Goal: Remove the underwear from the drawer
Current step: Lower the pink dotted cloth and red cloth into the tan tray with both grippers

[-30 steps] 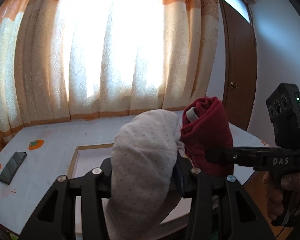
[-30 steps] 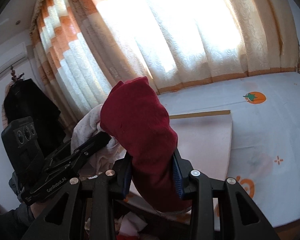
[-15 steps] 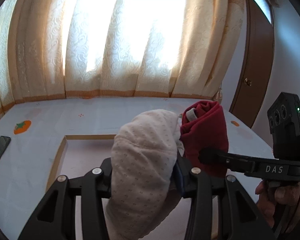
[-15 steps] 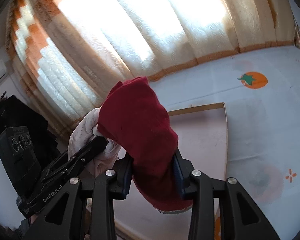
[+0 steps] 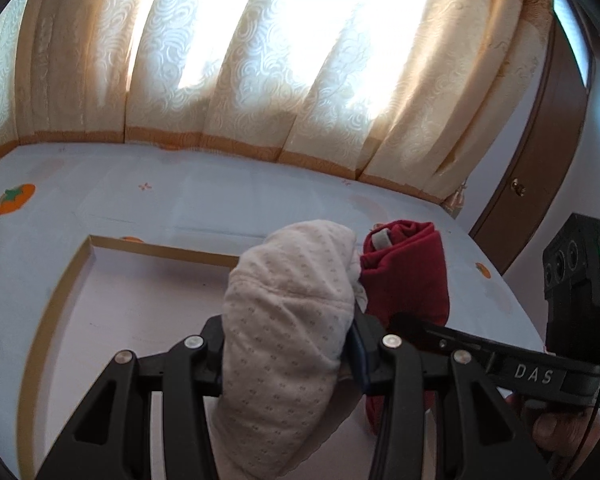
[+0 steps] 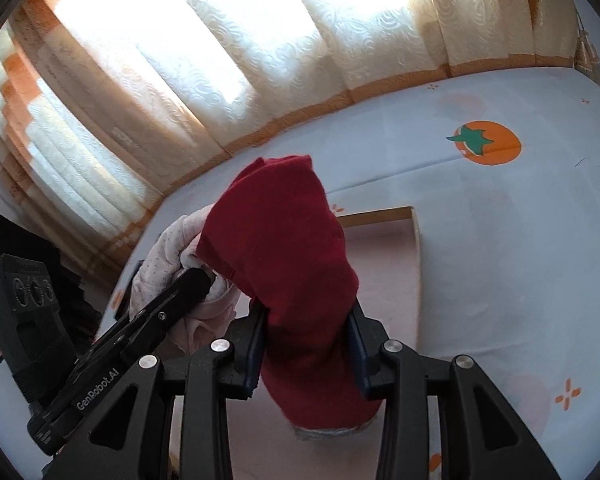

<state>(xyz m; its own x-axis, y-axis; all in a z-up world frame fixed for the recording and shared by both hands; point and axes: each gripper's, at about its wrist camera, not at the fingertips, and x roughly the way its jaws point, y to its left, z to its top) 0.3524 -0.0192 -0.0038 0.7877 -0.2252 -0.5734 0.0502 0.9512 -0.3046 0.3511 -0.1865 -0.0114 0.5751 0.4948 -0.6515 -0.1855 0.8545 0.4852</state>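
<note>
In the left wrist view my left gripper (image 5: 288, 344) is shut on a rolled pale dotted underwear (image 5: 288, 304), which stands up between the pads. Touching it on the right is a rolled dark red underwear (image 5: 408, 276). In the right wrist view my right gripper (image 6: 306, 344) is shut on that red underwear (image 6: 284, 264), with the pale roll (image 6: 168, 248) at its left. Both bundles hang side by side above a pink panel with a wooden rim (image 5: 140, 300) that lies on the bed (image 5: 220, 196).
The bed sheet (image 6: 520, 220) is white with orange fruit prints. Cream and orange curtains (image 5: 260, 80) close the far side. A brown door (image 5: 540, 168) stands at the right, dark clothing (image 6: 16, 236) at the left. A hand (image 5: 560, 428) grips the right tool.
Both grippers have moved together over the bed and sunk a little, keeping their hold on the two rolls. The phone at the left has slid almost out of the left wrist view.
</note>
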